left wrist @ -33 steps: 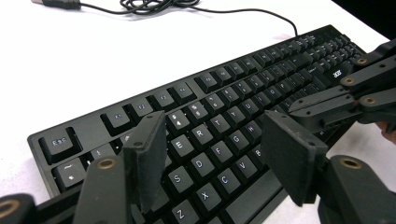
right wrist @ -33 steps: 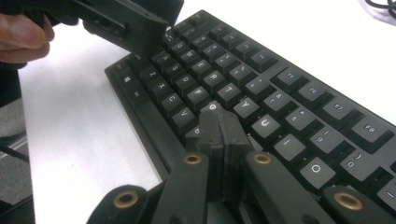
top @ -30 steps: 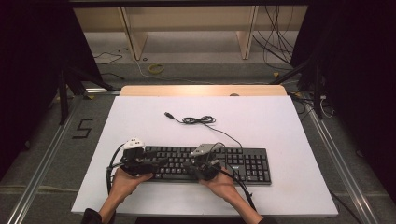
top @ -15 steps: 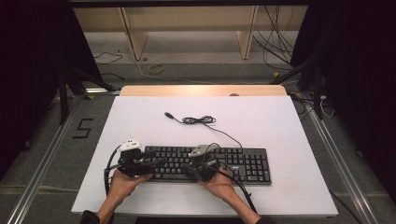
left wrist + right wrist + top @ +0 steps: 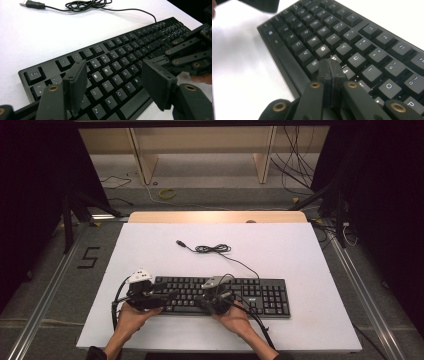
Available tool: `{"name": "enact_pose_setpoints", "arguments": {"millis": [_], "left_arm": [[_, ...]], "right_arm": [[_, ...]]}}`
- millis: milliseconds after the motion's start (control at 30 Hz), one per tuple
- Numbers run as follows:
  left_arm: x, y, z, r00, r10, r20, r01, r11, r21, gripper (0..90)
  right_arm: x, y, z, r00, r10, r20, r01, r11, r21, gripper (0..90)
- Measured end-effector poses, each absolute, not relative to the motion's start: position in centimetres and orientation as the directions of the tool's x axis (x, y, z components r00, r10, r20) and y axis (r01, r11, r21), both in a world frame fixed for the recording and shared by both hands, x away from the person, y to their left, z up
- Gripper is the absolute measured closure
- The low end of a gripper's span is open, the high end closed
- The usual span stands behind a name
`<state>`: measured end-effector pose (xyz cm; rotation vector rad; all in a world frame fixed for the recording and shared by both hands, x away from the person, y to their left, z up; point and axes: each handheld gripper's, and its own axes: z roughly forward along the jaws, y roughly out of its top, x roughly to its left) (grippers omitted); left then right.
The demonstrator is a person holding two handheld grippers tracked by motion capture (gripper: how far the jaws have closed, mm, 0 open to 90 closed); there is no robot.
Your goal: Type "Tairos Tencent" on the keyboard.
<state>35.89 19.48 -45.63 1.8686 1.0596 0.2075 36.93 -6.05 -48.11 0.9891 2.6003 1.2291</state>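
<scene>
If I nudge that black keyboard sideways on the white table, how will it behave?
The keyboard looks rigid and flat, so it should probably slide as one piece, not tip or roll. Its thin cable lies loosely coiled on the table, likely floppy, and would trail behind.

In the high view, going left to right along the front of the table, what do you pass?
Left hand-held gripper → right hand-held gripper → number pad end of the keyboard → bare white table.
</scene>
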Motion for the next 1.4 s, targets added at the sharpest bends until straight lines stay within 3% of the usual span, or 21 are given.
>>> {"name": "enact_pose_setpoints", "arguments": {"millis": [167,267,600,967,1400], "left_arm": [[35.9,19.3,-45.8,0.617,0.735,-0.282,0.583,-0.187,0.790,39.0],[35.8,19.2,-45.8,0.632,0.723,-0.280,0.578,-0.199,0.791,43.1],[35.5,18.4,-46.1,0.673,0.698,-0.243,0.570,-0.281,0.772,67.4],[35.6,17.5,-46.6,0.693,0.692,-0.201,0.568,-0.352,0.744,86.0],[35.9,16.8,-47.0,0.689,0.699,-0.193,0.584,-0.377,0.719,89.3]], "right_arm": [[37.2,-7.2,-46.9,-0.772,0.601,0.207,0.511,0.392,0.765,79.6],[37.3,-7.9,-46.5,-0.766,0.604,0.219,0.513,0.368,0.775,71.2],[36.8,-9.3,-45.5,-0.755,0.614,0.229,0.513,0.336,0.790,47.5],[35.6,-10.6,-45.2,-0.757,0.614,0.226,0.503,0.326,0.800,39.1],[34.6,-12.4,-44.9,-0.748,0.623,0.230,0.496,0.293,0.818,36.2]]}}
